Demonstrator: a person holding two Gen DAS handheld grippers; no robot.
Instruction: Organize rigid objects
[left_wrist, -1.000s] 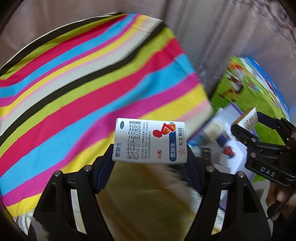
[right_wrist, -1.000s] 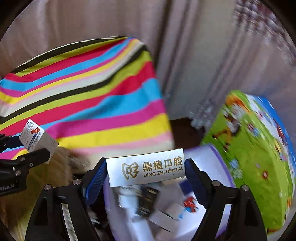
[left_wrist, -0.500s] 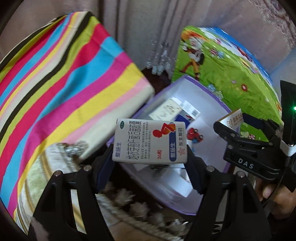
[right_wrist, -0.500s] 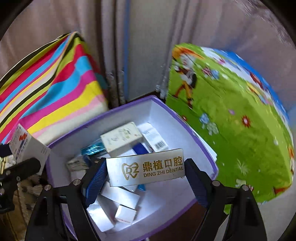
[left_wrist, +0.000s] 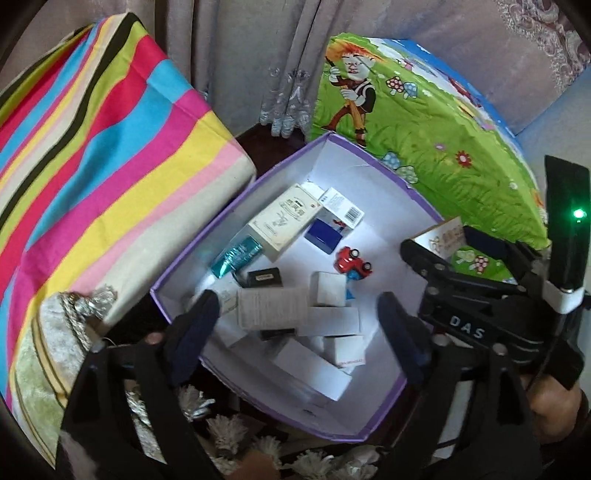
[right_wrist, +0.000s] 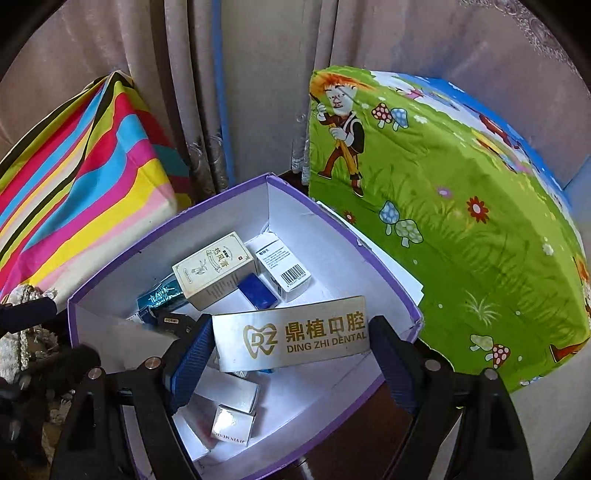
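Now the left tool (left_wrist: 295, 314) is opening above the purple box (left_wrist: 192, 254), a white carton (left_wrist: 273, 308) loose between its pads; the right tool (right_wrist: 291, 339) clamps a silver dental box (right_wrist: 291, 334) over it.

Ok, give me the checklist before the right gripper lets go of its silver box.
1. Left gripper jaws opening, white medicine carton clear of the pads: ok.
2. Carton settled inside the purple-rimmed white cardboard box: cannot tell, blurred.
3. Right gripper clamped on the silver dental-branded box: ok.
4. Silver box over the cardboard box's opening: ok.
5. Bare floor left inside for landing: ok.
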